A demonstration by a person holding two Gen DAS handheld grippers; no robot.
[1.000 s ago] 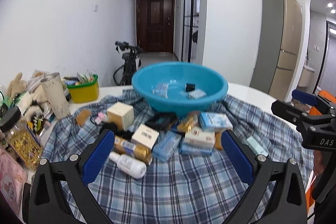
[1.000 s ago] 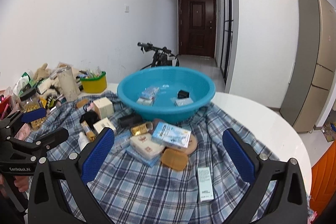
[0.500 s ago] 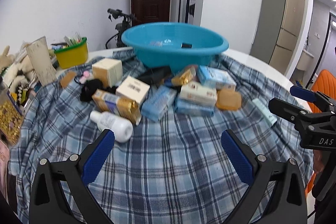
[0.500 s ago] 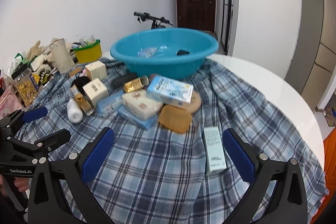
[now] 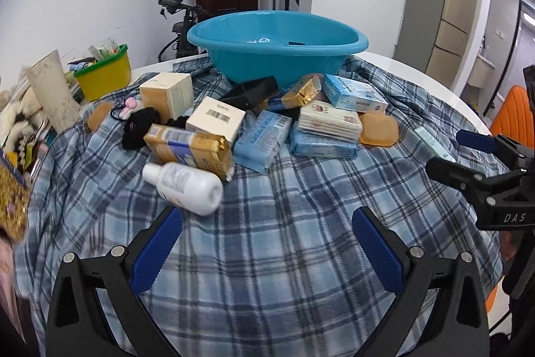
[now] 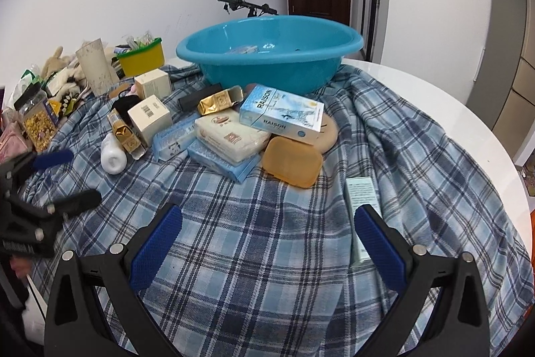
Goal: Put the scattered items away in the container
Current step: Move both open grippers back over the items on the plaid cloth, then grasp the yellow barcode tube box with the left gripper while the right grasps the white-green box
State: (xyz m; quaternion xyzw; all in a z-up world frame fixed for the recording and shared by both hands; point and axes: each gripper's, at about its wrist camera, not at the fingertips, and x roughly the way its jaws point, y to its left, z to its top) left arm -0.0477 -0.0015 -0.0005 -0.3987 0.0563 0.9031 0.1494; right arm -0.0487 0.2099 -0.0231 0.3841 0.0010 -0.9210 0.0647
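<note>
Blue plaid cloth is spread over a white table, and a teal basin is set at its far side. A heap of scattered items is piled just in front of the basin: a white bottle lying on its side, a gold pack touching it, a barcode box, tissue packs, a RAISON box and an orange case. A pale green box is seen apart, just beside the right pad. The left gripper is held spread wide above bare cloth, nothing grasped. The right gripper is likewise spread and empty. A few small items are glimpsed inside the basin.
</note>
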